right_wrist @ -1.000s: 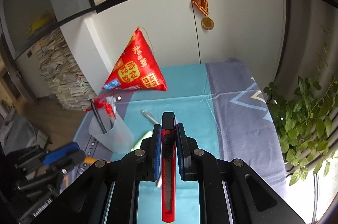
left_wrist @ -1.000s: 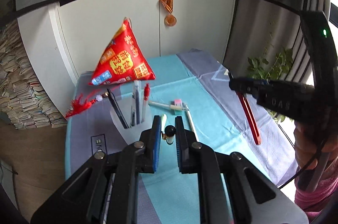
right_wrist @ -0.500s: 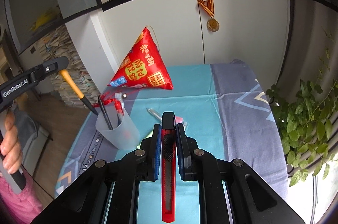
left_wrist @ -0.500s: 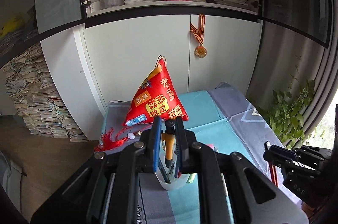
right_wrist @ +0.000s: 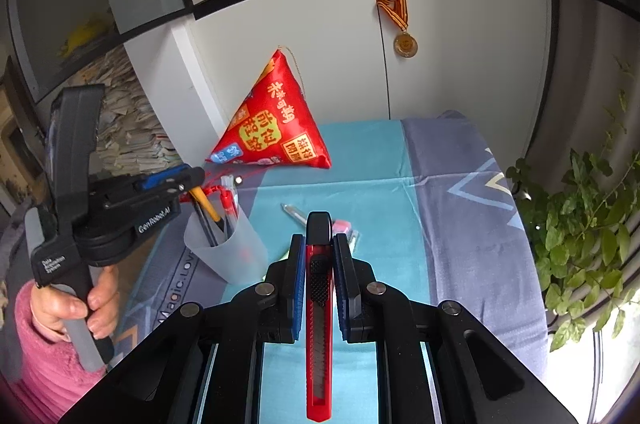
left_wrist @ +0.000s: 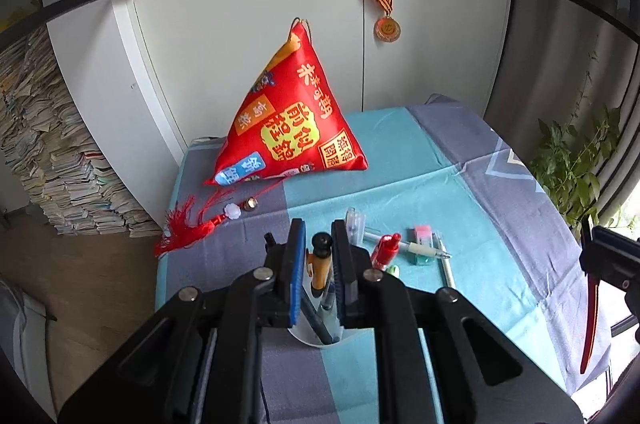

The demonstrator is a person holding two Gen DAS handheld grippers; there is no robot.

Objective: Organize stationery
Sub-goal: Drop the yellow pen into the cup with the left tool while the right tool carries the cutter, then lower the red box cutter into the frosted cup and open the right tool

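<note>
Left wrist view: left tongs [left_wrist: 317,247] pinch orange pen [left_wrist: 321,264] above cup [left_wrist: 320,338].

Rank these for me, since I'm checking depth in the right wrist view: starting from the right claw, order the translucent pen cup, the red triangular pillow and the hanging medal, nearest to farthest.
1. Translucent pen cup: nearest the right claw, just to its left on the table.
2. Red triangular pillow: at the table's far edge, left of centre.
3. Hanging medal: farthest, on the cabinet door behind the table, upper right.
</note>
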